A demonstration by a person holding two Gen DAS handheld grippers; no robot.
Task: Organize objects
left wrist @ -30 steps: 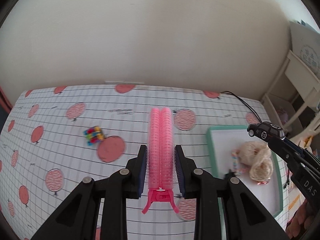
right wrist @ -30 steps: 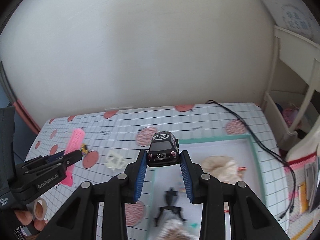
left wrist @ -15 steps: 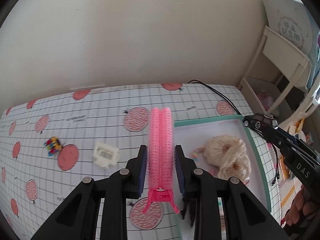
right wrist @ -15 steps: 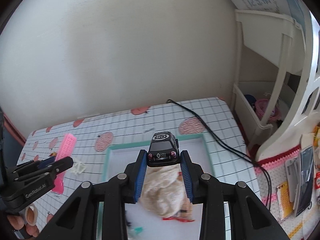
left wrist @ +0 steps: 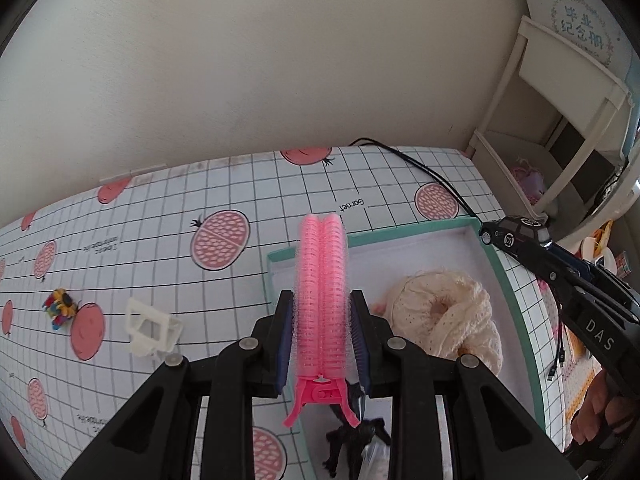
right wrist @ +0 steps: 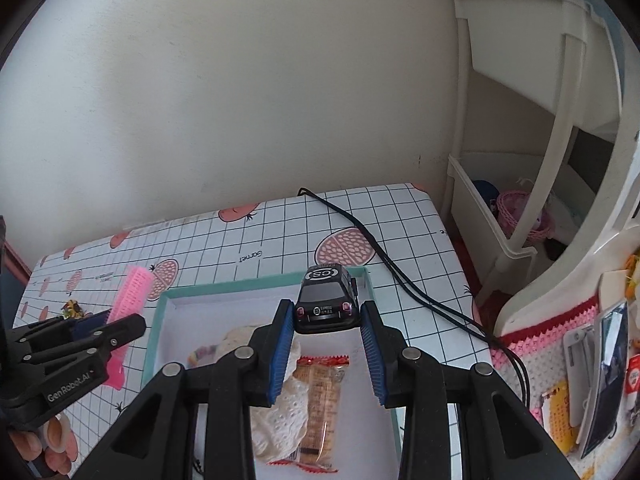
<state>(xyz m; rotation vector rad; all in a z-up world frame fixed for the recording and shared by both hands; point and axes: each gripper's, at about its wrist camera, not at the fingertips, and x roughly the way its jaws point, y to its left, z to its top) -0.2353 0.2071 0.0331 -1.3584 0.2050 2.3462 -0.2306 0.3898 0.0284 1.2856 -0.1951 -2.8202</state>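
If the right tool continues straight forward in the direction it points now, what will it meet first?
Probably the far rim of the teal tray, since the black toy car held in the right tool sits just before it. Depth is uncertain; it may pass above to the black cable.

left hand-held gripper [left wrist: 320, 336] clamped, right hand-held gripper [right wrist: 326, 344] clamped

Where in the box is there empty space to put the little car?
The tray's far end is bare, between its back rim and the cream scrunchie, right under the toy car. Nearer the grippers it is crowded: scrunchie, snack packet, black clip.
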